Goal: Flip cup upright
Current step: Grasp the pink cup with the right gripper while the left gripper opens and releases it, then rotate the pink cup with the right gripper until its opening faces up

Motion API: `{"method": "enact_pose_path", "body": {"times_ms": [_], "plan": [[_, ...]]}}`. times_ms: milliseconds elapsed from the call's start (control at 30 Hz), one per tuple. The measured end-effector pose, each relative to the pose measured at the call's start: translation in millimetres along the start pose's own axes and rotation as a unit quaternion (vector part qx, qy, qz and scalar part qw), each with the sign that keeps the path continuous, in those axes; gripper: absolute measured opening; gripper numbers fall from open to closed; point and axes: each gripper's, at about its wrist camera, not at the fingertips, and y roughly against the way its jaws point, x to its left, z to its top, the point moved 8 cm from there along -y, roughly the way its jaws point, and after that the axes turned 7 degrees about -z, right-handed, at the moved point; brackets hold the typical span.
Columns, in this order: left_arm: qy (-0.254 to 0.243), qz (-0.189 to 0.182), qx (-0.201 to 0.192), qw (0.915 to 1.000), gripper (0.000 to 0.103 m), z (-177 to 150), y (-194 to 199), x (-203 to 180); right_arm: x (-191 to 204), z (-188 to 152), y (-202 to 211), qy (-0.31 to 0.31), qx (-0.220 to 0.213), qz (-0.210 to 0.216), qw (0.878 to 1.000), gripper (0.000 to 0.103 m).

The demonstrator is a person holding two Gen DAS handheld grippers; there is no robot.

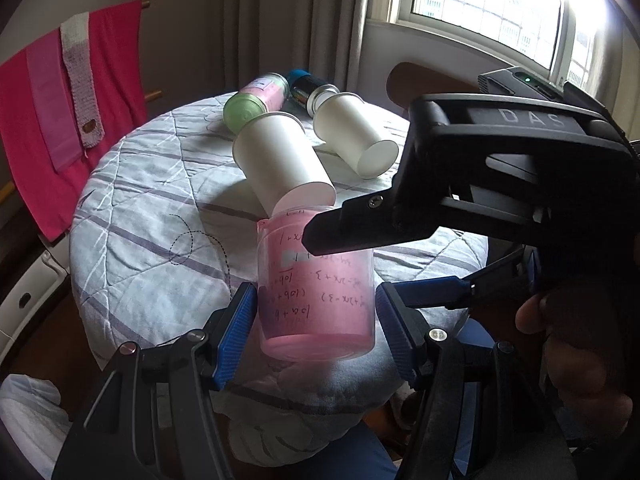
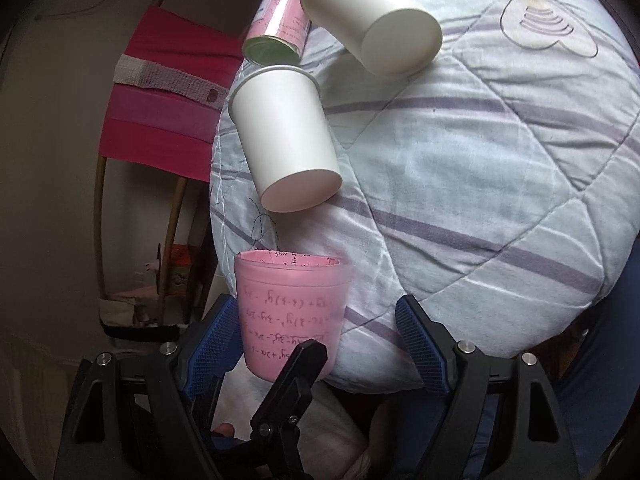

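Note:
A clear cup lined with pink written-on paper (image 1: 316,292) sits between the blue pads of my left gripper (image 1: 316,320), which grips its lower part and holds it over the quilt's near edge. In the right wrist view the same pink cup (image 2: 290,312) stands mouth up, tilted slightly. My right gripper (image 2: 320,340) is open: its left pad (image 2: 218,336) is beside the cup and its right pad (image 2: 420,340) is well clear of it. The right gripper's body (image 1: 500,168) hangs above the cup in the left wrist view.
Two white paper cups (image 1: 280,156) (image 1: 356,136) lie on their sides on the striped quilt (image 1: 152,200) covering a round table. A pink-green can (image 1: 256,98) and a dark can (image 1: 310,88) lie behind them. A pink cloth (image 1: 60,120) hangs at the left.

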Motion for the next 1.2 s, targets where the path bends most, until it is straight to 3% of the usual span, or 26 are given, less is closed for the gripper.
{"method": "enact_pose_path", "body": {"times_ms": [133,300,433,700,867,1000,1133,1200], "plan": [[0.0,-0.008,0.0,1.0,0.064,0,-2,1,2,0,-7,-0.001,0.003,0.009,1.0,0.082],[-0.004,-0.003,0.006,1.0,0.065,-2,-8,3,7,3,-8,0.02,-0.001,0.016,1.0,0.066],[0.004,-0.008,0.005,0.9999,0.067,-1,-9,7,14,3,-6,0.055,-0.018,0.007,0.998,0.063],[0.002,-0.021,0.005,0.9998,0.077,2,-12,2,15,11,15,0.129,-0.097,-0.034,0.986,0.062],[0.011,-0.032,0.01,0.9994,0.079,8,-20,2,11,27,34,0.183,-0.186,-0.099,0.96,0.062],[0.018,-0.015,0.022,0.9995,0.08,9,-30,9,3,37,48,0.215,-0.249,-0.156,0.932,0.062],[0.026,-0.012,0.03,0.9991,0.083,9,-35,14,-4,43,53,0.239,-0.28,-0.19,0.91,0.062],[0.026,-0.01,0.034,0.999,0.084,8,-38,14,-5,41,54,0.249,-0.291,-0.186,0.905,0.062]]}}
